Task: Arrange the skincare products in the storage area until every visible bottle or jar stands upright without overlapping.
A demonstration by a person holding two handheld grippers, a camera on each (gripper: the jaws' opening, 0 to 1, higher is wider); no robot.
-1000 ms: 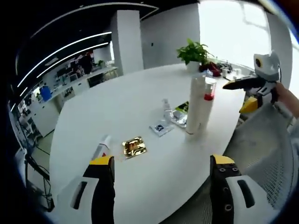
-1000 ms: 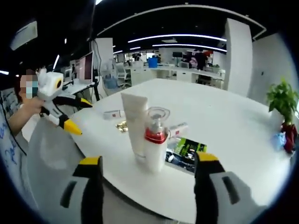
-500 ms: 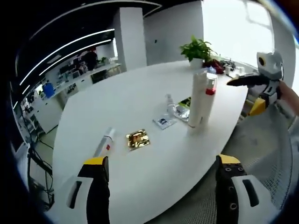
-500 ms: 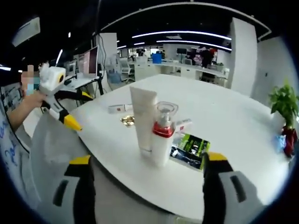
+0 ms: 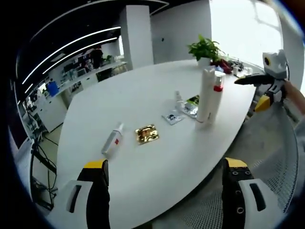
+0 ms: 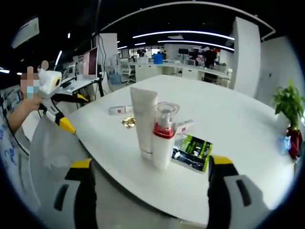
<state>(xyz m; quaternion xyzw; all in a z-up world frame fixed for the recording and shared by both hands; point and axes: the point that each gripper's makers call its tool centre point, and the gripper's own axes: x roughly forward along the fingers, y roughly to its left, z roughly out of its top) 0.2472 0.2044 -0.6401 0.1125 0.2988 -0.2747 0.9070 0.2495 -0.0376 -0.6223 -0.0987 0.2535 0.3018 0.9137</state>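
1. A round white table (image 6: pixel 248 129) stands in an open office, seen across the right gripper (image 6: pixel 148 191), whose two yellow-tipped jaws stand wide apart with nothing between them.
2. Near the table's close edge, a white tube (image 6: pixel 144 121) stands upright, touching a white pump bottle (image 6: pixel 163 143) with a red collar and clear cap.
3. Just beside the bottle lies a green and black packet (image 6: pixel 196 149), flat.
4. Behind the tube lie a small gold item (image 6: pixel 127 122) and a white tube with red marking (image 6: pixel 119 110).
5. At left, a person's hand holds the left gripper (image 6: pixel 66 112) off the table's edge.
6. A potted plant (image 6: pixel 287 102) stands far right.
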